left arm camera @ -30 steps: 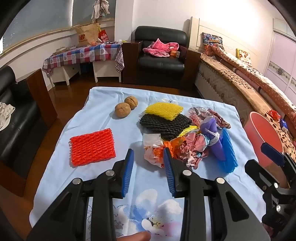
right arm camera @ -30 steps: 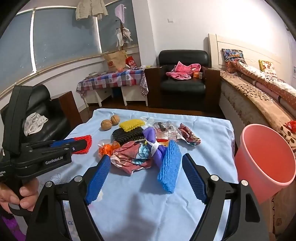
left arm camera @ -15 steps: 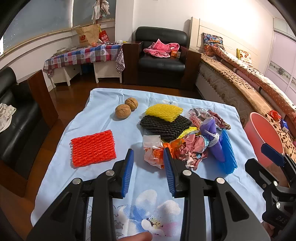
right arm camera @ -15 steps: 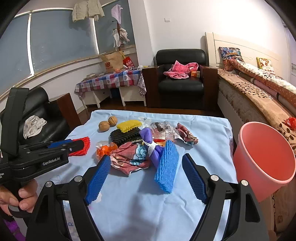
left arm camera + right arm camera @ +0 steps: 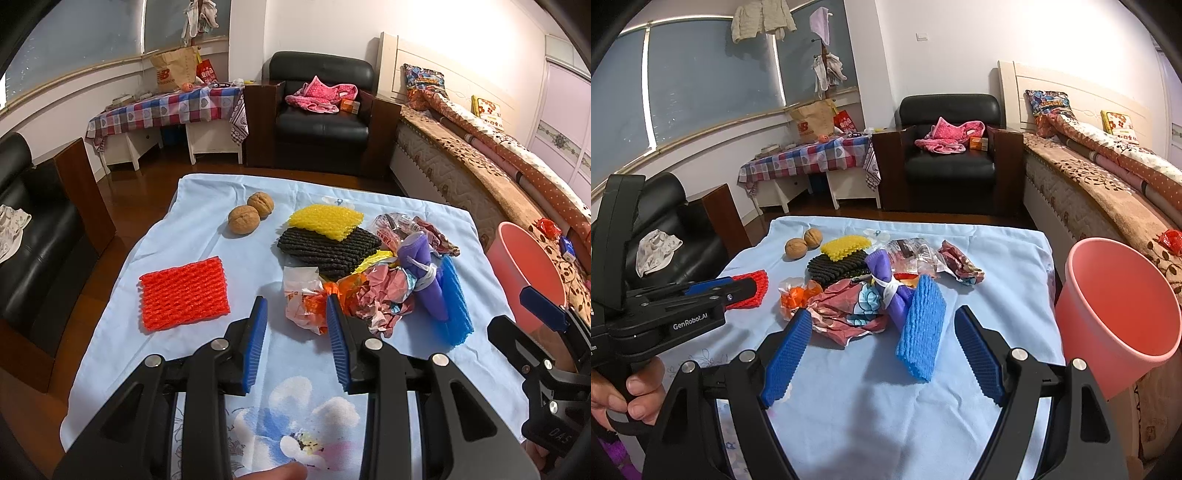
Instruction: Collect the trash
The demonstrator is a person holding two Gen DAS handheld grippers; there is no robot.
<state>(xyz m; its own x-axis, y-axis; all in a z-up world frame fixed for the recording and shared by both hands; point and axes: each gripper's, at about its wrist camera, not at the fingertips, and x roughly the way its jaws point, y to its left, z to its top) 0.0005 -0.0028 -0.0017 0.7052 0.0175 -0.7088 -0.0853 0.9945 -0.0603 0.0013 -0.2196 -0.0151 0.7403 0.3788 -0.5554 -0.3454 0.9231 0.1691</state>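
Desk [image 5: 192, 206] w/ a light blue cloth, trash piled toward the middle-right. Left gripper [image 5: 295, 314] hangs low over the near part of the cloth, jaws parted w/ a medium gap, nothing btwn them; tips just short of the white-orange wrapper [image 5: 303, 295]. Right gripper [image 5: 882, 325] has its jaws spread wide, also holding nothing, and the blue foam net [image 5: 921, 328] lies on the cloth btwn and just ahead of its tips, not touched.

Rest of the pile: crumpled pink wrapper [image 5: 849, 310] next to the purple bag [image 5: 890, 284] tied w/ white, which leans on the blue net. Behind those a black foam net [image 5: 328, 247] w/ a yellow foam net [image 5: 325, 219] overlapping its far edge. Clear plastic bag [image 5: 912, 254] and a dark red wrapper [image 5: 958, 264] further back right. Red foam net [image 5: 183, 291] sits alone on the left, well apart from the heap. Two walnuts [image 5: 251, 216] touching, near the far left.

Pink bucket [image 5: 1119, 314] stands off the desk's right edge, beside the bed [image 5: 1108, 184], mouth tilted toward the cam.
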